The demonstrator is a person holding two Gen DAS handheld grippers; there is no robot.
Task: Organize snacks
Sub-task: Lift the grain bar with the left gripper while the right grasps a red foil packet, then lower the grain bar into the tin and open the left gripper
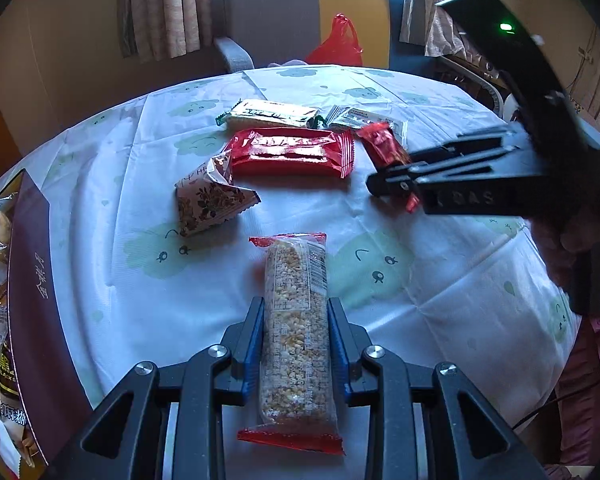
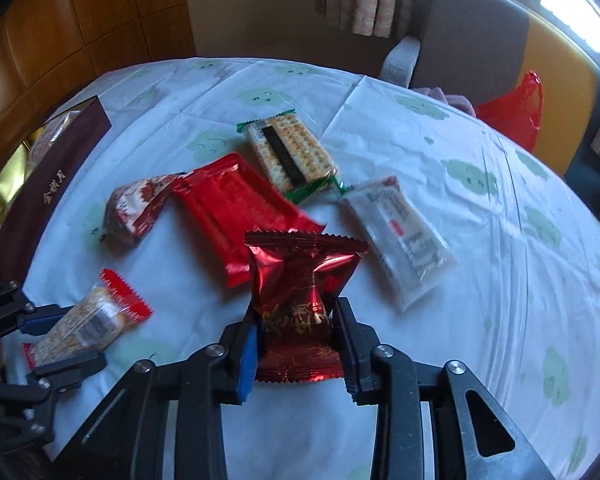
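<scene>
— What's the left gripper [image 1: 296, 332] got?

— It's clamped on the grain bar [image 1: 296, 340], lengthwise, over the near part of the table [image 1: 440, 272].

— And the right gripper [image 2: 296, 332]?

— Pinching the dark red foil packet [image 2: 300, 292], jaws narrow. The big red packet [image 2: 236, 208], cracker pack [image 2: 292, 152] and white packet [image 2: 400, 236] lie farther off; the maroon box [image 2: 48, 184] sits at the left edge.

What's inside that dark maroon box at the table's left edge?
The maroon box holds packaged snacks: clear-wrapped pieces and a dark packet with lettering show past its rim in the left wrist view. Its wall hides most of the contents, so I cannot count them or see the bottom.
</scene>
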